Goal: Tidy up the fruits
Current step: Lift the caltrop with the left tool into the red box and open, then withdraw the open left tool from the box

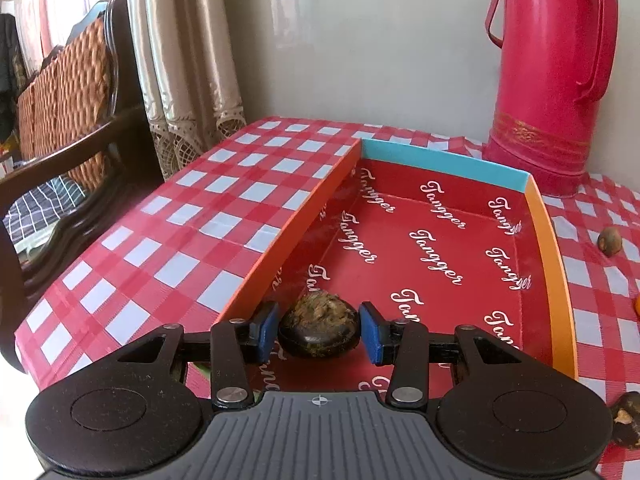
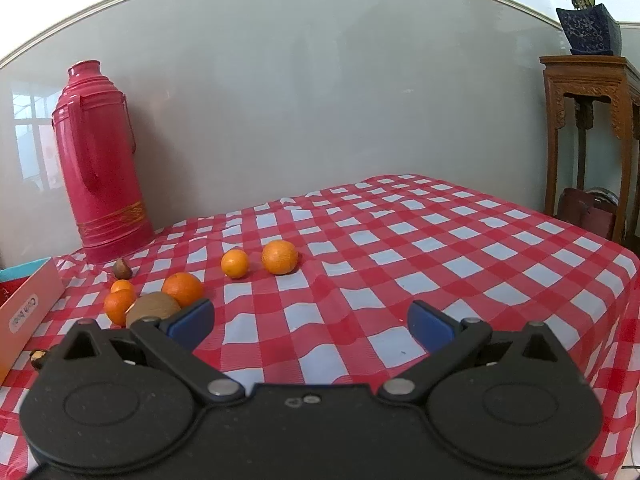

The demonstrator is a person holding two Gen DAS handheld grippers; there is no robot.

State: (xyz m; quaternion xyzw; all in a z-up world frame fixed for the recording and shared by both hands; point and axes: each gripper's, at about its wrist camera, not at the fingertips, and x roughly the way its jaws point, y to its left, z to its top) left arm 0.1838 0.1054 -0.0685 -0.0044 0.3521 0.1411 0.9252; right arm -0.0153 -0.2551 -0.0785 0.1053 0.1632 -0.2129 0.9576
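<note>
My left gripper (image 1: 318, 330) is shut on a dark brown, rough-topped fruit (image 1: 318, 320), with both blue pads pressed on its sides. It hangs low over the near end of a red printed box (image 1: 296, 224) with orange walls and a blue far rim. Nothing else lies in the box. My right gripper (image 2: 312, 320) stands open over the checked cloth with nothing between its fingers. Ahead and to its left lie several oranges (image 2: 280, 257), a round tan fruit (image 2: 152, 309) and a small brown fruit (image 2: 122, 269).
A tall red thermos (image 2: 100, 160) stands by the wall behind the box. Another dark fruit (image 1: 628, 420) lies on the cloth right of the box. A wooden chair (image 1: 68, 120) stands past the table's left edge, a carved wooden stand (image 2: 592, 120) past its right.
</note>
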